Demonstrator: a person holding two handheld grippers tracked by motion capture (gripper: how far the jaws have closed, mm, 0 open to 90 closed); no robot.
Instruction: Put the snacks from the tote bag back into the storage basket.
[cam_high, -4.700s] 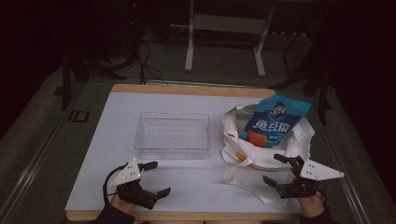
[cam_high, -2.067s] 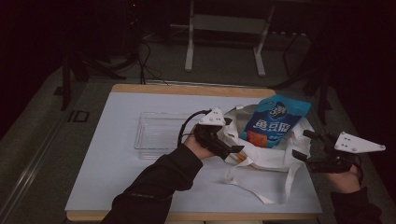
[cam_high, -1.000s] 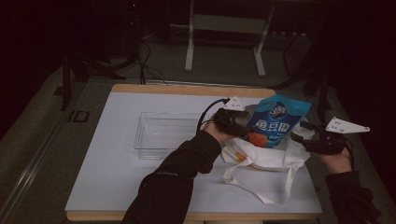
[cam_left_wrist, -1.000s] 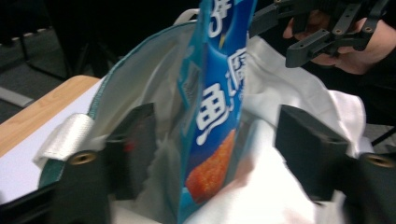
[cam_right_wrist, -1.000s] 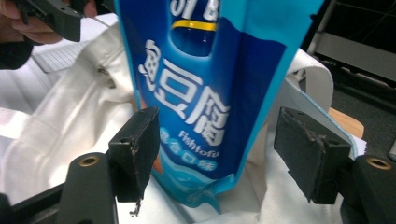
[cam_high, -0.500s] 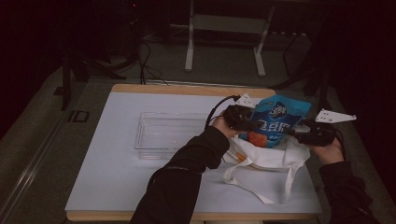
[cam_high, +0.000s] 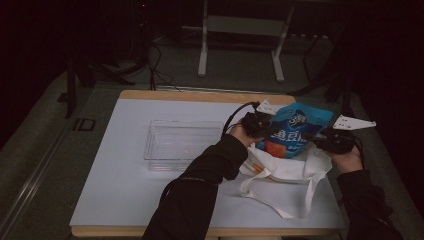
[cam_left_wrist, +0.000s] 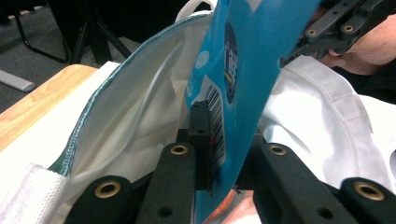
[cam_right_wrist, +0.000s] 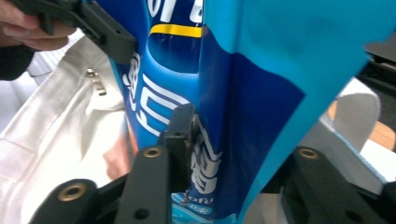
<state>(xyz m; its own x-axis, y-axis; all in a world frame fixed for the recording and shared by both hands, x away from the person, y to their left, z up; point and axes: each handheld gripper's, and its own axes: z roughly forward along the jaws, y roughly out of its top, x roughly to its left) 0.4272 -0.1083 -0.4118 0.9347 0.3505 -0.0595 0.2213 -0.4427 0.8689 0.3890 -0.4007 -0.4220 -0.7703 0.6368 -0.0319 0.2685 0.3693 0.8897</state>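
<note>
A: Blue snack bag (cam_high: 295, 130) where?
B: Half inside the white tote bag (cam_high: 287, 167), right side of table (cam_high: 115, 185), upright-ish.
A: Jaws?
B: Left gripper (cam_high: 257, 124) clamped on the blue snack bag's left edge, right gripper (cam_high: 330, 142) clamped on its right edge.
A: Else?
B: Clear tray (cam_high: 182, 145) near the middle, well apart.

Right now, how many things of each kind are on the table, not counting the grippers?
Blue snack bag: 1
White cloth tote bag: 1
Clear plastic tray: 1
Total: 3
</note>
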